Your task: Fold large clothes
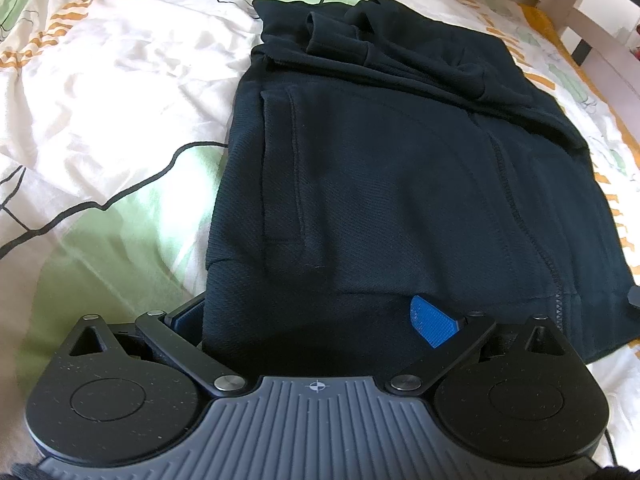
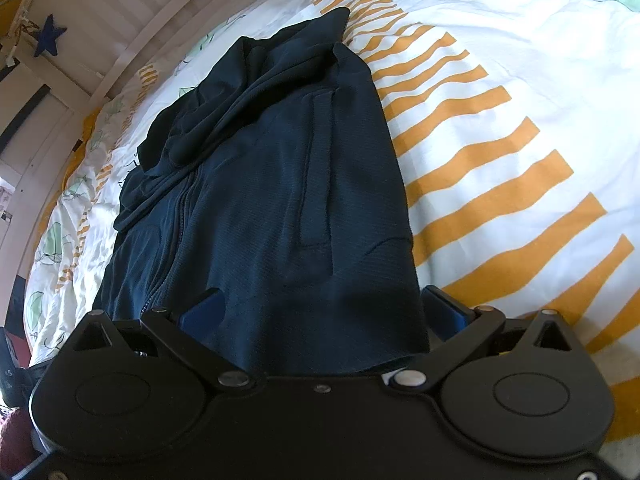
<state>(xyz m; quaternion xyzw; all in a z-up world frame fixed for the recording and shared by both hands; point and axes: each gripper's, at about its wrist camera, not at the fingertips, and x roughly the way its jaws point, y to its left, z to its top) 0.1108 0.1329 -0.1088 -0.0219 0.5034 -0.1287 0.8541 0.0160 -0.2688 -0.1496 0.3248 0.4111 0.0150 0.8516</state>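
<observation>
A dark navy zip jacket (image 1: pixel 392 168) lies partly folded on the bed, its sleeves bunched on top at the far end. In the left wrist view its near hem drapes between the fingers of my left gripper (image 1: pixel 308 320), which stands wide open. One blue pad (image 1: pixel 432 326) shows on the right; the other finger is mostly hidden by cloth. In the right wrist view the same jacket (image 2: pixel 272 184) runs away from me, zipper on the left. My right gripper (image 2: pixel 320 312) is also wide open, and the hem corner lies between its blue fingers (image 2: pixel 202 308).
The bed cover (image 1: pixel 100 120) is white with green leaf shapes and orange stripes (image 2: pixel 500 200). A white slatted bed frame (image 2: pixel 104 20) with a blue star hanging on it runs along the far side. Open bedding lies to the left of the left gripper and to the right of the right one.
</observation>
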